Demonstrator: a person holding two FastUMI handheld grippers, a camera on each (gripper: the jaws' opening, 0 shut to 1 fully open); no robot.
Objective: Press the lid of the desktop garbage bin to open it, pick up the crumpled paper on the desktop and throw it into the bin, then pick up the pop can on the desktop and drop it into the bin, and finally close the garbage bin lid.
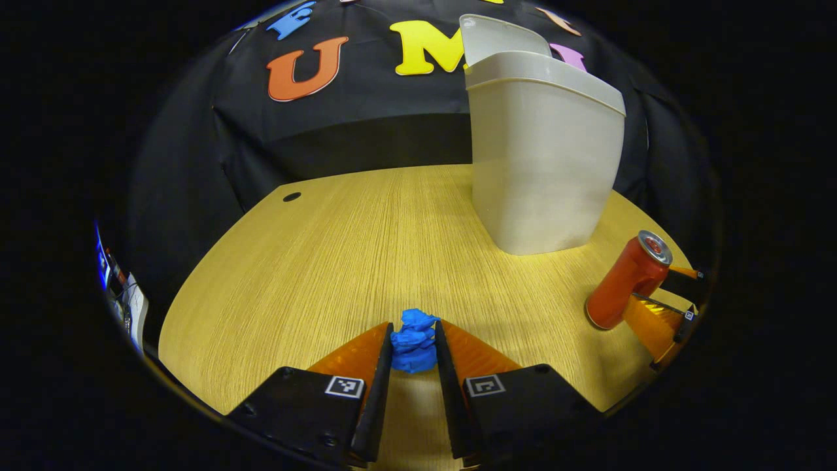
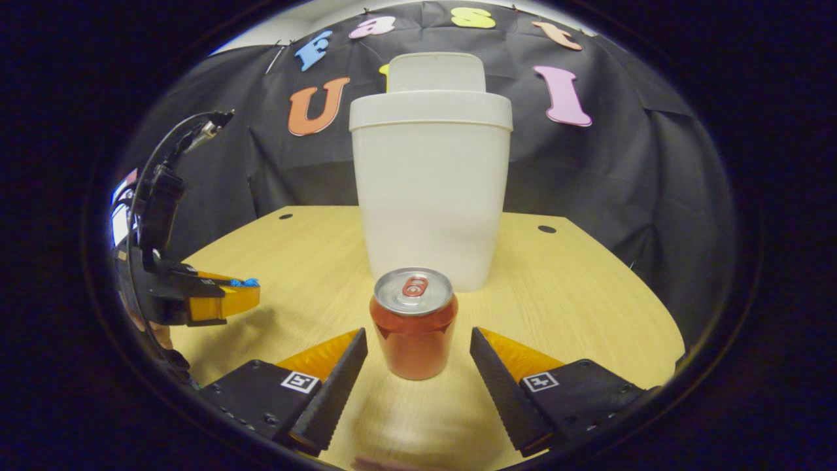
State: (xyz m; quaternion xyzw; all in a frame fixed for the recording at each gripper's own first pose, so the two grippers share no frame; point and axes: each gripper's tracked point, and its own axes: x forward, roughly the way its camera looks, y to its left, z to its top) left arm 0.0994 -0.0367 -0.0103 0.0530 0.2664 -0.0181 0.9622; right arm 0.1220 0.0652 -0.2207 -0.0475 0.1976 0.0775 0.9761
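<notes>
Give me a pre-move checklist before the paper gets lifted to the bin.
1. Bin lid open: ok, it stands raised behind the rim.
2. Left gripper shut on the crumpled paper: ok, both fingers press its sides.
3. Paper off the desktop: cannot tell.
4. Path to the bin free: ok, bare desktop lies between.
5. Pop can upright and ready: ok, standing between the right gripper fingers, which are open and apart from it.
6. Bin's inside has room: cannot tell.
</notes>
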